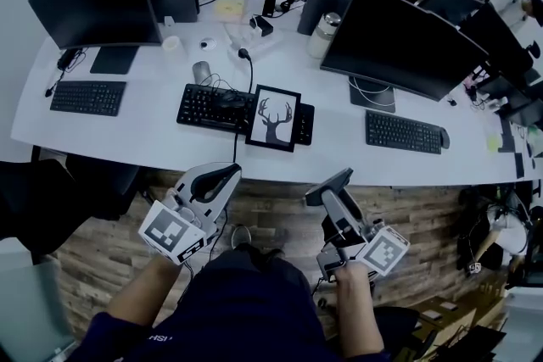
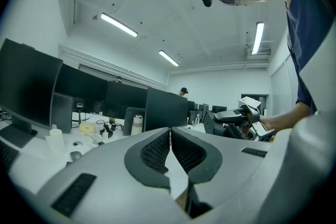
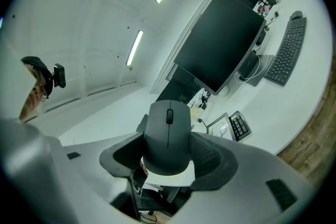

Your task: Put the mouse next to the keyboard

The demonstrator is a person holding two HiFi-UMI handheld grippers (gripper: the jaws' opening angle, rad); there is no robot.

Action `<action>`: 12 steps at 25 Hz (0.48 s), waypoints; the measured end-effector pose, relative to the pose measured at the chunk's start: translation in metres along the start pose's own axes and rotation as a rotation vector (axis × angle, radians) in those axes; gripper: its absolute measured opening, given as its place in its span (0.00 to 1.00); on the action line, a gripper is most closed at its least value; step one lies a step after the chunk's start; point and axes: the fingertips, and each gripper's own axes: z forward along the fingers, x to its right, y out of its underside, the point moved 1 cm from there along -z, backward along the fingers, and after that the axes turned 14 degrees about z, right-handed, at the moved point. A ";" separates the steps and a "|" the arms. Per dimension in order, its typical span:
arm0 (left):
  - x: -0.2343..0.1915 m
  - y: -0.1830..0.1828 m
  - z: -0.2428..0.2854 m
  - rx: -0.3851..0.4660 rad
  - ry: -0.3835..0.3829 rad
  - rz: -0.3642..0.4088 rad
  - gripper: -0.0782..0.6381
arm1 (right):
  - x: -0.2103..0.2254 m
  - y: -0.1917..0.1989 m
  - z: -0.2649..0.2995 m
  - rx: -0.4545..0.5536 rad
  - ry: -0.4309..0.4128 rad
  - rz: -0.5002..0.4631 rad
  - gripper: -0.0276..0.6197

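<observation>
A dark grey mouse sits gripped between the pads of my right gripper, its wheel end pointing up and away. In the head view, my right gripper hovers just in front of the white desk's near edge, over the wooden floor. My left gripper is beside it to the left, jaws pressed together on nothing. A black keyboard lies under the big right monitor. Another keyboard lies mid-desk, and a third is at the left.
A framed deer picture leans on the middle keyboard. Another mouse, a cup, a bottle and cables lie further back. A second monitor stands at the left. A dark chair is at the lower left.
</observation>
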 end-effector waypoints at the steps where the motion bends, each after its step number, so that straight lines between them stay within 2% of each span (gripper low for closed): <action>1: -0.001 0.000 0.001 0.001 0.001 0.001 0.16 | 0.000 0.000 0.001 0.000 -0.001 -0.002 0.46; 12: -0.011 -0.006 0.019 0.008 0.005 0.017 0.16 | 0.007 -0.015 0.013 -0.006 -0.001 -0.004 0.46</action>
